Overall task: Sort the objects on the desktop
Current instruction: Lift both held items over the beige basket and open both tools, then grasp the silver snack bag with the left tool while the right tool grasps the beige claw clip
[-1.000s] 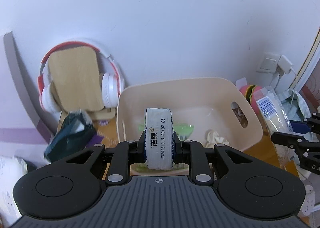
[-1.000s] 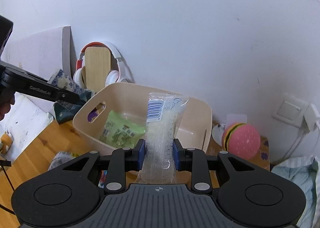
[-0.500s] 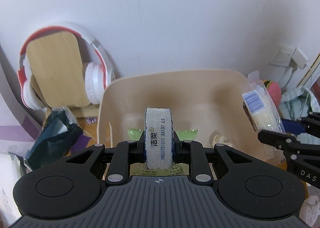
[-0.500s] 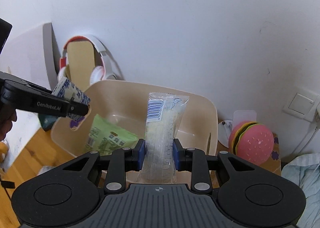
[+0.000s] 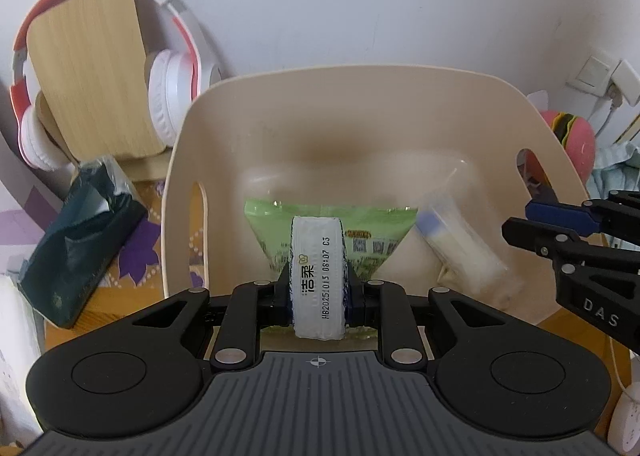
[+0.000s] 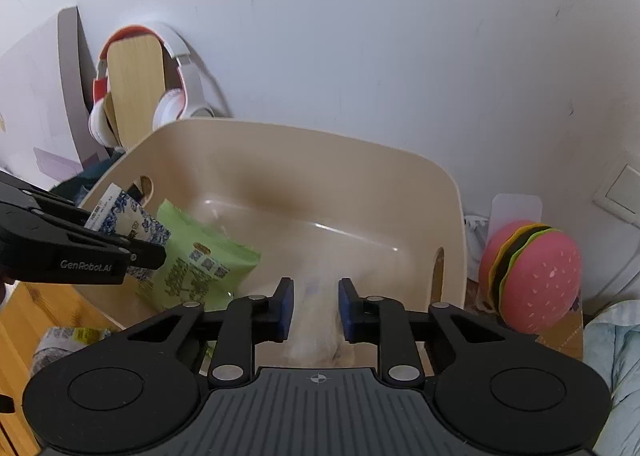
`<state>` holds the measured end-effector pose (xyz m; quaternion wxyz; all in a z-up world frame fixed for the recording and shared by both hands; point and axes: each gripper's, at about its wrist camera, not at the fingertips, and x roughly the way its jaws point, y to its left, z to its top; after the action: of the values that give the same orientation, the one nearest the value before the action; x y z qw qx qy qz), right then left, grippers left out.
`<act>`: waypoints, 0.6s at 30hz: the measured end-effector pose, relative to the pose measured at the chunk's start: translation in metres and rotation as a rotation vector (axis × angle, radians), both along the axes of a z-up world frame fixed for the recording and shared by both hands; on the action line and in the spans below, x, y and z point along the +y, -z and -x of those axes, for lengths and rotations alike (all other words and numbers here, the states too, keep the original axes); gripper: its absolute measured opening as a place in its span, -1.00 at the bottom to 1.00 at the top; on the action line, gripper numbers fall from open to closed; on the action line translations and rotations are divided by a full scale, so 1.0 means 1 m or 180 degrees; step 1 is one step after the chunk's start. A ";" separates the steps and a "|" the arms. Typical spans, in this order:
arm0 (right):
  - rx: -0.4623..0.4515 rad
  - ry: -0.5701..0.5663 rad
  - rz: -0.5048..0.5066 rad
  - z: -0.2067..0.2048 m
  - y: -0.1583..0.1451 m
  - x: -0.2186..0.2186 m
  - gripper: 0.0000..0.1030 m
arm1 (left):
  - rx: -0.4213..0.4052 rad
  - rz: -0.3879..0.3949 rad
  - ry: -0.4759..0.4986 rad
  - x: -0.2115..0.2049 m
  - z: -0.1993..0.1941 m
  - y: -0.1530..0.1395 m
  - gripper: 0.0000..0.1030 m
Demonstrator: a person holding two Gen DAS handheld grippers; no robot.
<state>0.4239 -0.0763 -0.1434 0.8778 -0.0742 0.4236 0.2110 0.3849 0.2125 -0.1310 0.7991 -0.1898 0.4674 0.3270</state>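
Note:
My left gripper (image 5: 318, 288) is shut on a white tissue pack (image 5: 318, 276) with printed text, held over the near side of the beige bin (image 5: 384, 75). A green snack bag (image 5: 372, 223) lies in the bin. My right gripper (image 6: 316, 296) hangs over the bin's near right part and its jaws are opening. The clear plastic packet (image 6: 316, 320) shows blurred between the blue pads, slipping down. In the left wrist view that packet (image 5: 460, 252) lies tilted inside the bin, apart from the right gripper (image 5: 518, 217). The right wrist view shows the left gripper (image 6: 132, 240) holding the tissue pack (image 6: 124, 219).
Red and white headphones (image 5: 168, 95) hang on a wooden stand (image 5: 88, 71) behind the bin, left. A dark green pouch (image 5: 76, 248) lies left of the bin. A pink burger toy (image 6: 532, 276) sits right of it, near wall sockets (image 5: 604, 75) and pale cloth (image 6: 616, 356).
Both grippers have come down and closer over the bin. The right jaws have parted, and the clear packet has slid out of them into the bin. The left still holds the tissue pack.

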 end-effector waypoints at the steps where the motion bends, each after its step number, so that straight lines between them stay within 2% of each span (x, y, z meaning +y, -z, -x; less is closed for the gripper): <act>1: 0.0005 0.0008 0.0018 0.000 0.002 0.000 -0.43 | -0.0025 -0.0003 -0.0018 -0.001 0.001 0.000 -0.58; 2: 0.0023 0.0012 0.0046 -0.001 0.006 0.001 -0.43 | -0.0043 0.0004 -0.0018 -0.001 0.002 0.000 -0.56; 4: 0.0053 0.0034 0.0072 0.000 0.010 0.000 -0.42 | -0.0042 0.0073 0.0022 -0.003 0.001 0.000 -0.32; 6: 0.0061 0.0054 0.0059 0.002 0.010 -0.002 -0.31 | -0.0016 0.0035 0.0016 -0.006 0.004 -0.004 0.11; 7: 0.0044 0.0064 0.0058 0.005 0.008 -0.002 -0.26 | 0.0009 -0.0025 0.0019 -0.007 0.005 -0.005 0.20; 9: -0.0015 0.0082 0.0064 0.011 0.004 -0.004 0.13 | 0.0034 -0.0107 0.0050 -0.009 0.005 -0.007 0.24; 10: -0.0043 0.0091 0.0060 0.014 0.002 -0.006 0.21 | 0.0041 -0.0116 0.0063 -0.010 0.005 -0.008 0.24; 13: -0.0100 0.0102 0.0038 0.024 -0.004 -0.012 0.30 | 0.0031 -0.0134 0.0064 -0.013 0.010 -0.012 0.25; 15: -0.0116 0.0136 0.0023 0.032 -0.008 -0.017 0.48 | 0.0004 -0.0173 0.0059 -0.016 0.015 -0.017 0.26; 18: -0.0141 0.0184 -0.0035 0.043 -0.014 -0.024 0.54 | -0.0048 -0.0245 0.0056 -0.022 0.025 -0.025 0.28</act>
<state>0.3813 -0.0998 -0.1298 0.8931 -0.0618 0.4050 0.1861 0.3594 0.1900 -0.1056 0.8122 -0.1572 0.4501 0.3362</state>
